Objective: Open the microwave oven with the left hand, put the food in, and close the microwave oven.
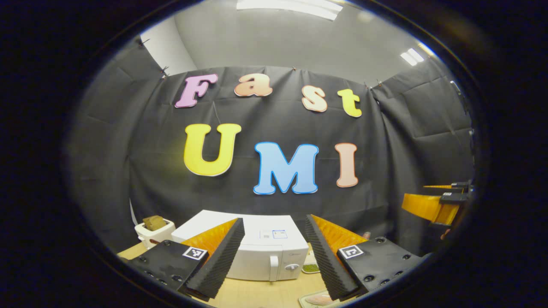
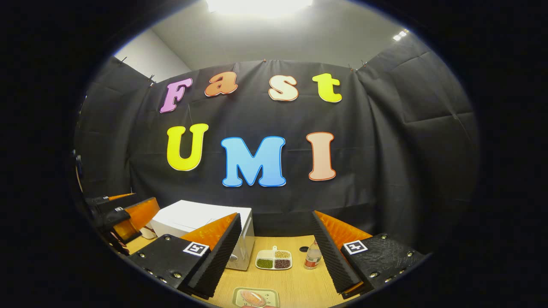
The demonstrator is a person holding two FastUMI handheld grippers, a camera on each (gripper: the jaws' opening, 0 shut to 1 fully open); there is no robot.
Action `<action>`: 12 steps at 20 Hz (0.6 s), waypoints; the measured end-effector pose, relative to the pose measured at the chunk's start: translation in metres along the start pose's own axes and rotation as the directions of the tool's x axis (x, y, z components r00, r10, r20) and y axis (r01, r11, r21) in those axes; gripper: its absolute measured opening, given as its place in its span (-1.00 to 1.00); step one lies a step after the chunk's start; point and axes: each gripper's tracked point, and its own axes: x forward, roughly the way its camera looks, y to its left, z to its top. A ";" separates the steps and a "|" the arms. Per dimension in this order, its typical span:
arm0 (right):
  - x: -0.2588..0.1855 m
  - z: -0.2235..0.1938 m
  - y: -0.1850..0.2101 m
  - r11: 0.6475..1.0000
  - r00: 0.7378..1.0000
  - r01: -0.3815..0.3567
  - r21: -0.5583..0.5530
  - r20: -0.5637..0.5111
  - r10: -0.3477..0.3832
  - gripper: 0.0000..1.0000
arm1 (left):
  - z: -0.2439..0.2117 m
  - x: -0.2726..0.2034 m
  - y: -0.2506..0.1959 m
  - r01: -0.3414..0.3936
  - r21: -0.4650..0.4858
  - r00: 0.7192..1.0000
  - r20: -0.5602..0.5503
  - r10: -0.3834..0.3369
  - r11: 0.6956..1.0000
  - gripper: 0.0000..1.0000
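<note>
The white microwave [image 1: 257, 252] stands on the wooden table straight ahead in the left gripper view, door closed, with a vertical handle [image 1: 274, 267] and a knob [image 1: 292, 267] on its right side. My left gripper [image 1: 274, 220] is open, raised above and short of it, holding nothing. A small plate of food [image 2: 255, 297] lies at the near table edge, seen in the right gripper view and below the right finger in the left one [image 1: 319, 299]. My right gripper [image 2: 276, 216] is open and empty above the table, right of the microwave [image 2: 192, 218].
A toaster with bread [image 1: 154, 231] stands left of the microwave. A divided dish of beans [image 2: 274, 259] and a small bottle [image 2: 313, 256] sit on the table [image 2: 299, 282] right of the microwave. The other gripper [image 1: 432, 207] hangs at the far right.
</note>
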 end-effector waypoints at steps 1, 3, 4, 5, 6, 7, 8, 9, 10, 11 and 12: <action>-0.001 -0.001 -0.002 1.000 1.000 0.005 0.002 -0.004 -0.005 0.96 | -0.014 0.007 -0.001 0.006 -0.001 1.000 -0.014 -0.006 1.000 0.96; -0.001 -0.005 -0.008 1.000 1.000 0.018 0.006 -0.012 -0.018 0.96 | -0.050 0.021 -0.005 0.017 -0.012 0.998 -0.061 -0.018 1.000 0.93; -0.001 -0.007 -0.011 1.000 1.000 0.025 0.007 -0.019 -0.025 0.96 | -0.065 0.028 -0.006 0.021 -0.019 0.996 -0.082 -0.023 1.000 0.92; -0.002 -0.010 -0.014 0.999 0.999 0.032 0.007 -0.025 -0.032 0.92 | -0.084 0.036 -0.008 0.026 -0.032 0.994 -0.106 -0.029 0.999 0.93; -0.002 -0.014 -0.017 0.999 0.999 0.037 0.004 -0.033 -0.036 0.96 | -0.101 0.043 -0.009 0.023 -0.043 0.991 -0.129 -0.029 0.999 0.89; -0.001 -0.018 -0.020 0.999 0.998 0.044 -0.003 -0.043 -0.044 0.96 | -0.119 0.052 -0.006 0.013 -0.050 0.988 -0.156 -0.020 0.999 0.93; -0.001 -0.022 -0.025 0.999 0.997 0.049 -0.005 -0.053 -0.050 0.96 | -0.137 0.060 -0.004 0.002 -0.050 0.983 -0.183 -0.012 0.999 0.97; -0.002 -0.023 -0.027 0.999 0.997 0.050 -0.003 -0.062 -0.050 0.96 | -0.154 0.069 -0.003 -0.006 -0.045 0.979 -0.205 -0.003 0.999 0.95; 0.000 -0.026 -0.030 0.998 0.996 0.056 -0.003 -0.069 -0.056 0.96 | -0.170 0.076 -0.002 -0.010 -0.035 0.974 -0.225 0.002 0.999 0.92; 0.000 -0.028 -0.035 0.998 0.995 0.063 -0.009 -0.075 -0.064 0.96 | -0.184 0.084 -0.001 -0.011 -0.027 0.970 -0.243 0.004 1.000 0.92; 0.000 -0.030 -0.039 0.997 0.994 0.074 -0.018 -0.081 -0.075 0.96 | -0.197 0.094 0.000 -0.010 -0.021 0.965 -0.263 0.004 1.000 0.89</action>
